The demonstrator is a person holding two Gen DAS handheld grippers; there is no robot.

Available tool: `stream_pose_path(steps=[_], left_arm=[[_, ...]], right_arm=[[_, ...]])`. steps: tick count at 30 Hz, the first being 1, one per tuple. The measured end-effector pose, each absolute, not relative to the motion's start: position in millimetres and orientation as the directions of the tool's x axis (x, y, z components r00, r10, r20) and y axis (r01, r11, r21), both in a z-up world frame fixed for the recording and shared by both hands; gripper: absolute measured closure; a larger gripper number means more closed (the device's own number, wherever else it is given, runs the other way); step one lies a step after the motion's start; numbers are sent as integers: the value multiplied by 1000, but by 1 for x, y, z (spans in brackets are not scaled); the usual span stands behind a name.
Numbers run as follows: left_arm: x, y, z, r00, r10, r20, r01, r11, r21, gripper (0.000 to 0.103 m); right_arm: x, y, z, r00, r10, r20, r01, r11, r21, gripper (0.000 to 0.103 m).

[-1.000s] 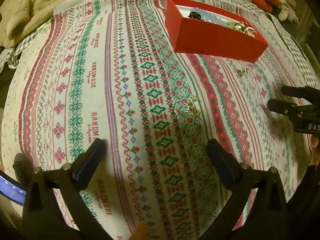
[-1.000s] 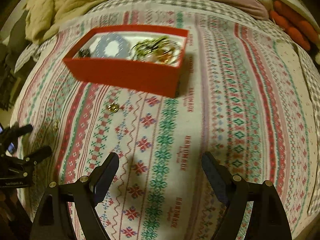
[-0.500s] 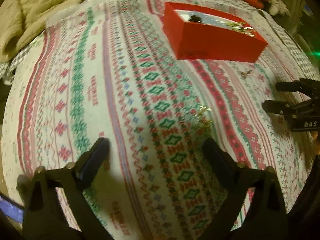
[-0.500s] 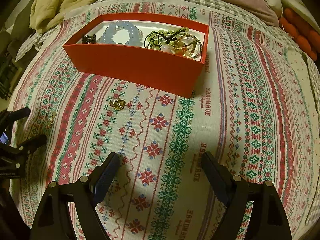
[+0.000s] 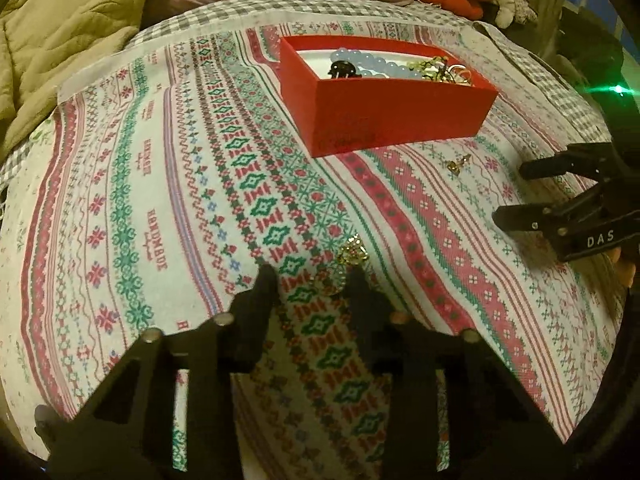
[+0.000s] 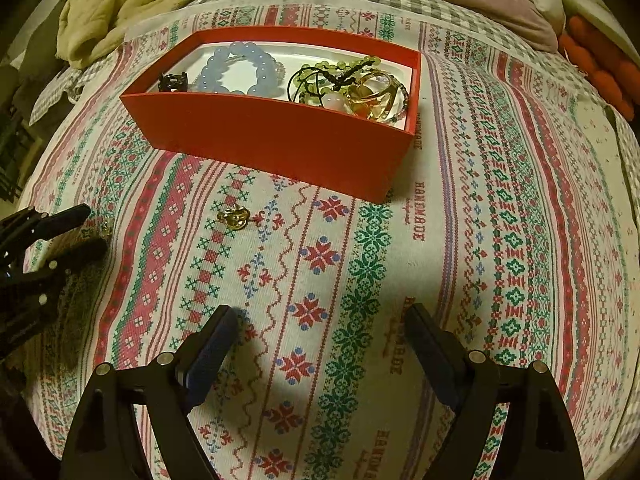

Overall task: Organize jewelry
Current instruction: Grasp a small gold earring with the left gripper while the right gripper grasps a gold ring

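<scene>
The red rectangular cardboard box point(image 6: 280, 136) at the far side of the patterned knit cloth point(image 6: 500, 240) already holds a pale blue bead bracelet point(image 6: 236, 68), green beads and gold rings. 2 gold pieces remain outside. The left gripper point(image 5: 312, 284) has just been closing around the near gold filigree earring point(image 5: 352, 254); contact is unclear. The small gold ring point(image 6: 234, 217) lies near the box, ahead of the spread, empty right gripper point(image 6: 320, 332).
</scene>
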State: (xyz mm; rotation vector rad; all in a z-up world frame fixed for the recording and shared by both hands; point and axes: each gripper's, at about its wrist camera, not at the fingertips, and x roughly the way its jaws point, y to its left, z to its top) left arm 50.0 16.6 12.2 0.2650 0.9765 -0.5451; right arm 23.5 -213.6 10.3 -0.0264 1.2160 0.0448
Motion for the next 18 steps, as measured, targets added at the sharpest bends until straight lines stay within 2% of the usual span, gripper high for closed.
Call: stream_pose_path(steps=[4, 10, 13, 18], left_arm=[[47, 14, 12, 429, -330, -841, 569, 822, -33, 82], [45, 15, 12, 420, -333, -844, 564, 824, -45, 94], [46, 18, 14, 413, -333, -847, 545, 836, -63, 99], [43, 20, 17, 415, -317, -853, 521, 851, -63, 100]], right_arm=[[26, -214, 11, 347, 24, -938, -49, 999, 8, 15], [31, -211, 11, 359, 37, -933, -55, 998, 18, 15], [34, -209, 11, 363, 37, -931, -53, 998, 19, 15], [37, -204, 13, 377, 62, -924, -60, 997, 42, 15]])
